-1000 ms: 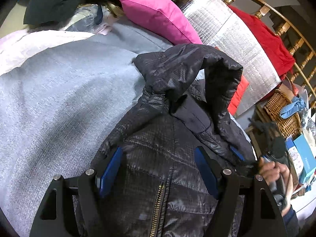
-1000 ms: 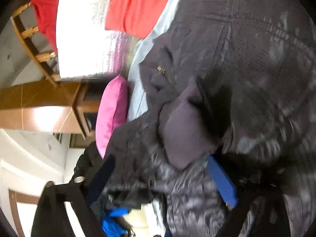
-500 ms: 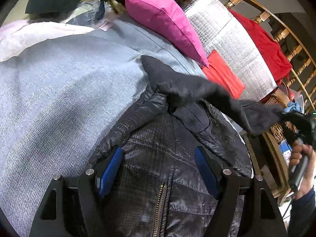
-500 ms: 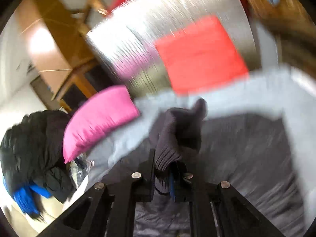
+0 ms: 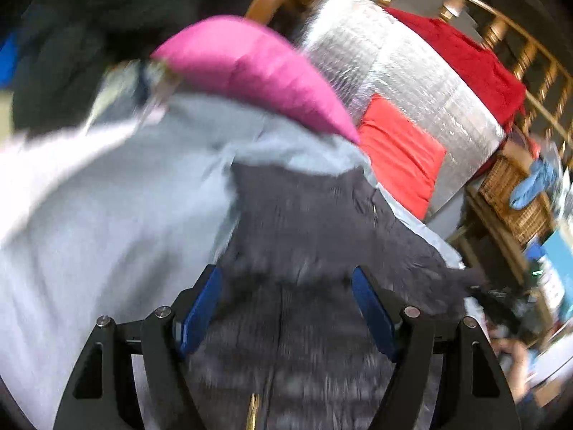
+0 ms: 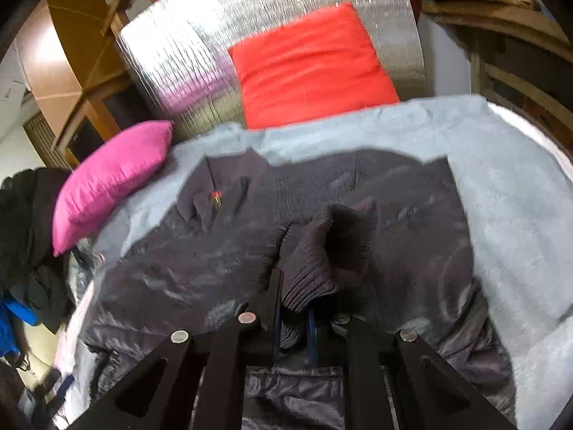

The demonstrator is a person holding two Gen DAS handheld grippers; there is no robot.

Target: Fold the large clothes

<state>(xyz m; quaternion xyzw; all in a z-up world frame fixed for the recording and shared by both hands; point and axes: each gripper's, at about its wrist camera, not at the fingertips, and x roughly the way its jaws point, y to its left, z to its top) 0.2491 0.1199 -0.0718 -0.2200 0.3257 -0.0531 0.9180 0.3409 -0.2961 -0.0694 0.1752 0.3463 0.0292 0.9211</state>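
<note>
A dark quilted jacket lies spread on a grey blanket, zipper side up in the left wrist view. My right gripper is shut on the sleeve's ribbed knit cuff, which bunches up just past the fingertips. My left gripper hovers over the jacket's chest, open, its blue pads standing wide apart on either side of the zipper line. The left wrist view is blurred. In it the held sleeve runs off to the lower right, where a person's hand shows.
A pink cushion and a red cushion lean against a silver foil mat at the blanket's far edge. A wooden railing runs behind. A wicker basket stands at the right. Dark clothes are piled at the left.
My right gripper closed on the sleeve cuff, rolled upright and lifted it, drawing the sleeve off to the right. My left gripper rose, still open over the jacket.
</note>
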